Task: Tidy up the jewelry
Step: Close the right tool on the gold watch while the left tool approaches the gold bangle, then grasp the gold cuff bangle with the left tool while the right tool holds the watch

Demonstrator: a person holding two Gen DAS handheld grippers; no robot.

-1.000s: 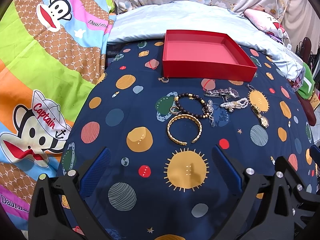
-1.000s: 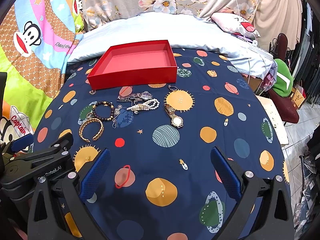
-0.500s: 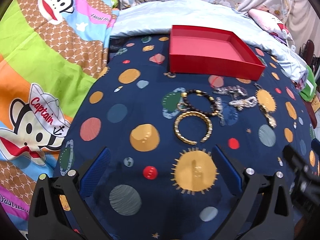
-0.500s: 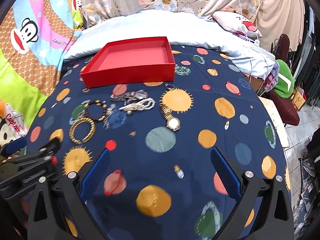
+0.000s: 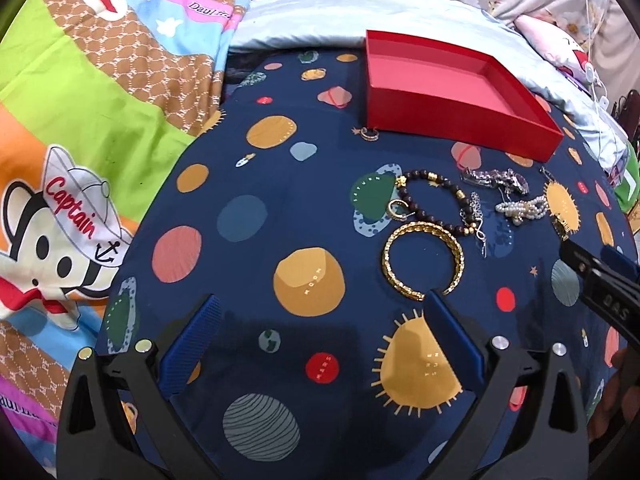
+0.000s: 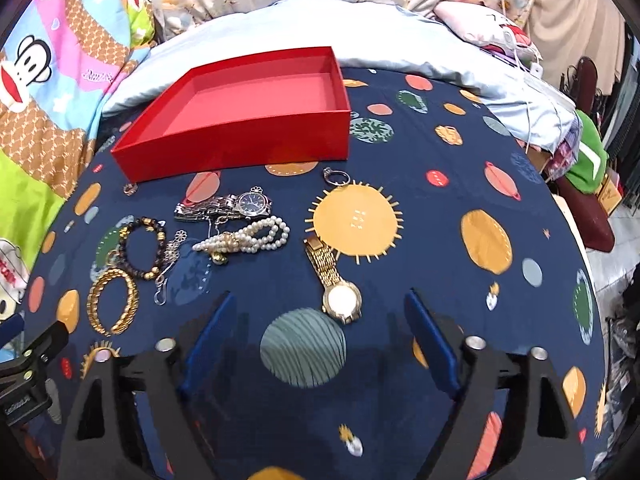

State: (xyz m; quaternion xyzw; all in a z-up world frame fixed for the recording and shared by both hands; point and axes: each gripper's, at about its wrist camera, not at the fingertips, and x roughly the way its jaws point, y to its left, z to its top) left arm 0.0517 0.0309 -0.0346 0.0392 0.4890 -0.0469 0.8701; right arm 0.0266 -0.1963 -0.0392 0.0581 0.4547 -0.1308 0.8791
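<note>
Left wrist view: left hand-held gripper point(image 5: 320, 316) closing in on gold cuff bangle point(image 5: 423, 259), nearer than a second ago, fingers spread wide and holding nothing. Dark bead bracelet point(image 5: 434, 204) lying just beyond on planet-print bedspread point(image 5: 240, 216), red tray point(image 5: 460, 120) sitting empty behind.

Right wrist view: right hand-held gripper point(image 6: 318, 330) also advancing, released, now framing gold wristwatch point(image 6: 334, 282) just ahead. Pearl bracelet point(image 6: 248, 240) and silver watch point(image 6: 228, 206) resting between it and the tray. Likely lining up first picks; nothing sorted yet.
</note>
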